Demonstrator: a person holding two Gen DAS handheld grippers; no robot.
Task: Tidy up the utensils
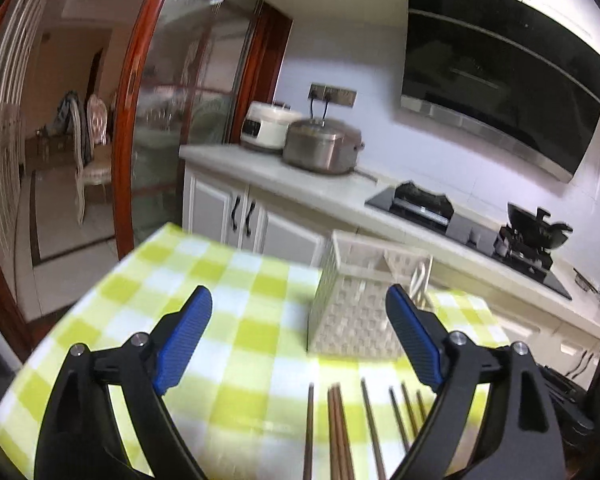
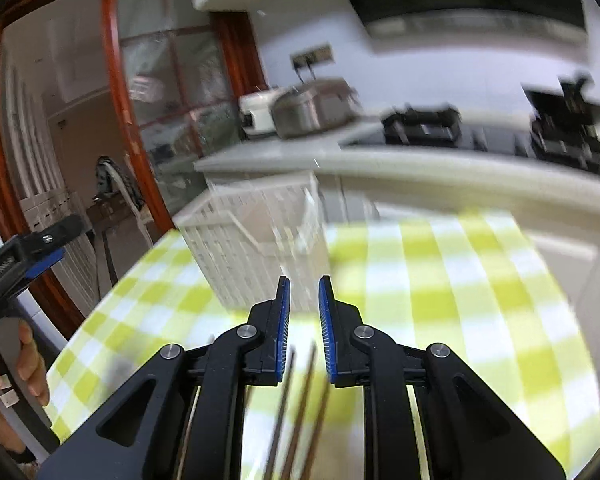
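chopsticks (image 1: 340, 428) lie loose on the checked worktop (image 1: 236, 308) before the white basket (image 1: 356, 312); left tool (image 1: 300, 336) gapes empty, right tool (image 2: 303, 332) nearly closed, gripping nothing. sorting seems barely begun.

Below the jaws, the chopsticks (image 1: 340, 432) ran off the bottom edge, their near ends unseen. Ahead of the jaws, motion blur smeared the white basket (image 2: 252, 240), so its contents could not be told.

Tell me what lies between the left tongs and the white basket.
In the left wrist view, only bare checked tablecloth separates the open left tongs from the white basket. The chopsticks lie nearer the camera, below the tips.
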